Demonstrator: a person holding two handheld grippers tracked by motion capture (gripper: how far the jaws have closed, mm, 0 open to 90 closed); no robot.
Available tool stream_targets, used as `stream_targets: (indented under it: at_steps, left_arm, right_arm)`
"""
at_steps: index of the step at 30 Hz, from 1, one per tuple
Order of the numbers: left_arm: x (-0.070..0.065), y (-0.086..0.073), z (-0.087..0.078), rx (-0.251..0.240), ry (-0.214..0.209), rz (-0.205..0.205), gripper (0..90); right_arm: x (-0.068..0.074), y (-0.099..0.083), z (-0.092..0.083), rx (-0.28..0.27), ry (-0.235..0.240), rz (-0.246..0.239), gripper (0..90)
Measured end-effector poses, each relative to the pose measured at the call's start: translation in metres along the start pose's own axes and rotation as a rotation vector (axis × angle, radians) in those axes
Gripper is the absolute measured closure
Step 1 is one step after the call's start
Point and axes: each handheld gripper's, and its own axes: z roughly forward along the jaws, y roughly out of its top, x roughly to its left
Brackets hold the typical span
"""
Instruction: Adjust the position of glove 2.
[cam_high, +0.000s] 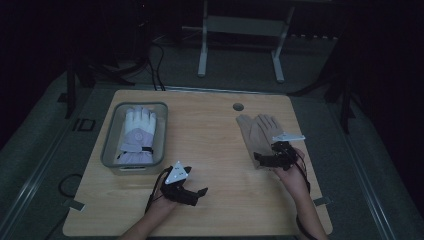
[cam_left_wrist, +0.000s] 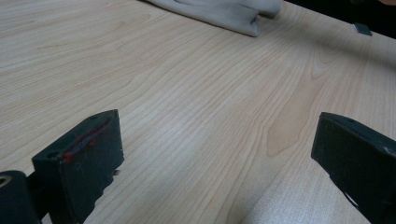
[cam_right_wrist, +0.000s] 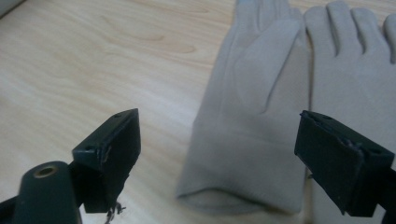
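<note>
- A white and lilac pair of gloves (cam_high: 136, 136) already lies in the grey bin (cam_high: 109, 131) at the left of the bench (cam_high: 215, 150); I judge that half of the sorting done.
- The beige gloves (cam_right_wrist: 275, 107) are not yet moved: they lie flat on the bare wood at the right side, side by side and touching, fingers pointing away from the person.
- The right tool (cam_right_wrist: 219, 158) stands wide open at the cuff end of the nearer beige glove, one jaw over bare wood and the other over the seam between the two gloves. It has nothing clamped.
- The left tool (cam_left_wrist: 210, 158) is also spread wide and empty, low over plain wood near the bin's front corner, well apart from the beige pair, whose cuff (cam_left_wrist: 224, 11) lies at the far edge of its camera's picture.
- Left to do, as I read it: close on the cuff, lift the beige gloves and carry them across to the bin.
- The high view is dim, so whether the right tool already touches the fabric is hard to say.
</note>
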Motion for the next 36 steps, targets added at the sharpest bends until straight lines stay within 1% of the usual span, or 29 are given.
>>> stream_targets:
  at_steps: [5, 7, 8, 10, 12, 13, 15, 16, 18, 20, 21, 23, 24, 26, 28, 29, 30, 31, 32, 33, 34, 36]
  left_arm:
    - [0.000, 0.000, 0.000, 0.001, -0.003, -0.002, 2.4]
    - [0.001, 0.000, 0.000, 0.003, -0.003, -0.002, 2.4]
    - [0.000, 0.000, 0.000, 0.003, -0.001, -0.001, 2.4]
    - [0.000, 0.000, 0.000, 0.001, 0.002, 0.006, 2.4]
    - [0.000, 0.000, -0.001, -0.001, 0.003, 0.008, 2.4]
    - [0.000, 0.000, -0.001, -0.001, 0.002, 0.008, 2.4]
    - [0.000, 0.000, 0.000, -0.001, -0.001, 0.005, 2.4]
    - [0.000, 0.000, 0.000, -0.002, -0.004, 0.004, 2.4]
    - [0.000, 0.000, 0.000, -0.001, -0.005, 0.001, 2.4]
    - [0.000, 0.000, 0.000, 0.000, -0.005, 0.003, 2.4]
    - [0.000, 0.000, 0.000, 0.000, -0.005, 0.003, 2.4]
    - [0.000, 0.000, 0.000, 0.001, -0.008, 0.002, 2.4]
    - [0.000, 0.000, 0.000, 0.001, -0.009, -0.001, 2.4]
    - [0.000, 0.000, 0.000, 0.002, -0.010, -0.002, 2.4]
    - [0.000, 0.000, 0.000, 0.002, -0.009, 0.001, 2.4]
    - [0.000, 0.000, 0.000, 0.002, -0.009, 0.003, 2.4]
    - [0.000, 0.000, 0.000, 0.001, -0.009, 0.004, 2.4]
    - [0.000, 0.000, 0.000, 0.001, -0.010, 0.003, 2.4]
    - [0.000, 0.000, 0.000, 0.001, -0.011, 0.001, 2.4]
    - [0.000, 0.000, 0.000, 0.000, -0.011, -0.001, 2.4]
    - [0.001, 0.000, 0.000, 0.000, -0.012, -0.001, 2.4]
    - [0.000, 0.000, 0.000, 0.001, -0.010, 0.000, 2.4]
  right_arm:
    - [-0.007, 0.010, 0.013, 0.002, -0.013, 0.016, 15.4]
    - [-0.008, 0.012, 0.014, 0.000, -0.010, 0.022, 15.5]
    - [-0.012, 0.016, 0.021, 0.004, -0.023, 0.026, 15.6]
    - [-0.015, 0.019, 0.027, 0.010, -0.021, 0.032, 15.7]
    - [-0.017, 0.021, 0.033, 0.012, -0.030, 0.027, 17.3]
    - [-0.018, 0.023, 0.036, 0.012, -0.031, 0.036, 18.3]
    - [-0.021, 0.025, 0.042, 0.006, -0.037, 0.033, 25.4]
    - [-0.022, 0.026, 0.045, 0.007, -0.051, 0.034, 25.7]
    - [-0.024, 0.027, 0.052, 0.011, -0.051, 0.048, 32.6]
    - [-0.026, 0.029, 0.058, 0.013, -0.072, 0.049, 32.6]
    - [-0.027, 0.031, 0.061, 0.012, -0.065, 0.055, 32.7]
    - [-0.028, 0.035, 0.066, 0.016, -0.085, 0.044, 33.6]
    - [-0.029, 0.037, 0.069, 0.022, -0.081, 0.037, 34.6]
    - [-0.031, 0.041, 0.074, 0.033, -0.105, 0.016, 34.6]
    - [-0.034, 0.043, 0.079, 0.041, -0.107, 0.009, 34.6]
    - [-0.035, 0.044, 0.081, 0.049, -0.111, 0.003, 36.0]
    - [-0.036, 0.043, 0.084, 0.059, -0.103, -0.004, 37.8]
    - [-0.036, 0.041, 0.087, 0.067, -0.105, -0.017, 37.9]
    - [-0.037, 0.039, 0.091, 0.094, -0.107, -0.021, 39.5]
    - [-0.038, 0.035, 0.094, 0.101, -0.104, -0.016, 39.1]
    - [-0.040, 0.034, 0.094, 0.087, -0.093, 0.007, 40.0]
    - [-0.040, 0.033, 0.093, 0.085, -0.097, 0.003, 43.3]
